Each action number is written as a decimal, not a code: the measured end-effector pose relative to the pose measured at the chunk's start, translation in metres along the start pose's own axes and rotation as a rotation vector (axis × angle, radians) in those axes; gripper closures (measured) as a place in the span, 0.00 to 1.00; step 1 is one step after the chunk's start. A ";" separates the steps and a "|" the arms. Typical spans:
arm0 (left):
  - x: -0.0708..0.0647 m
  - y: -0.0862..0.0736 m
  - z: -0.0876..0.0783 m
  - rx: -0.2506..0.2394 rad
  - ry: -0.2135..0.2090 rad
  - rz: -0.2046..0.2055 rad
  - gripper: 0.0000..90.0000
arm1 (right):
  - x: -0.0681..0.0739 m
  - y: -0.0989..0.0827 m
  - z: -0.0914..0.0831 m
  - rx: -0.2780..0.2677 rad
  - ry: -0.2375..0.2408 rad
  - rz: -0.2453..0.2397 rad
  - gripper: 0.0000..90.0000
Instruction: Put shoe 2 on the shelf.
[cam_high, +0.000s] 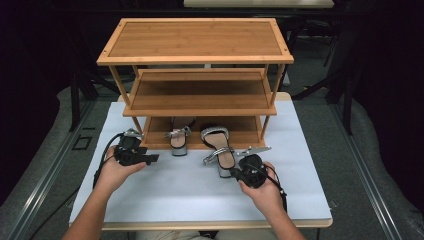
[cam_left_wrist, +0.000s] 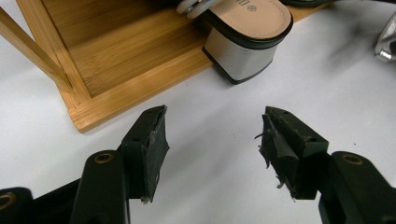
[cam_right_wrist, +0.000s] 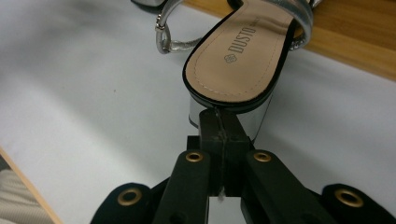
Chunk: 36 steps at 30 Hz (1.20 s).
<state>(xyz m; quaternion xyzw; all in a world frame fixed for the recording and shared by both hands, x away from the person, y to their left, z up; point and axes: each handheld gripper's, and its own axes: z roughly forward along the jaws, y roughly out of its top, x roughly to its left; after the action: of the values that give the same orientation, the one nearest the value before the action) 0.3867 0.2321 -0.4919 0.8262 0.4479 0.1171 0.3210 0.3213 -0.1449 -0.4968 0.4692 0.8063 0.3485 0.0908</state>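
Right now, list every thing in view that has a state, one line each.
Left tool: open, nothing between its jaws, over the white table.
Right tool: shut, tips against the heel of the right sandal.
Right sandal: upright, front on the bottom shelf, heel on the table.
Left sandal: upright, heel over the shelf's edge.
Upper shelves: empty.
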 end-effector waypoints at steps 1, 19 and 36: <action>0.000 0.000 0.000 0.001 0.000 -0.001 0.45 | -0.001 0.002 0.000 -0.004 0.004 0.001 1.00; 0.001 0.000 0.001 0.001 -0.002 -0.003 0.45 | 0.001 0.029 0.024 0.006 -0.029 -0.020 1.00; 0.004 -0.001 0.003 0.006 0.002 -0.008 0.45 | 0.004 0.048 0.043 0.012 -0.024 -0.014 1.00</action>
<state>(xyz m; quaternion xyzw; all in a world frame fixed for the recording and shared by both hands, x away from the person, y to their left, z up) 0.3893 0.2345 -0.4950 0.8253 0.4519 0.1152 0.3185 0.3731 -0.1056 -0.4968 0.4681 0.8106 0.3373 0.1002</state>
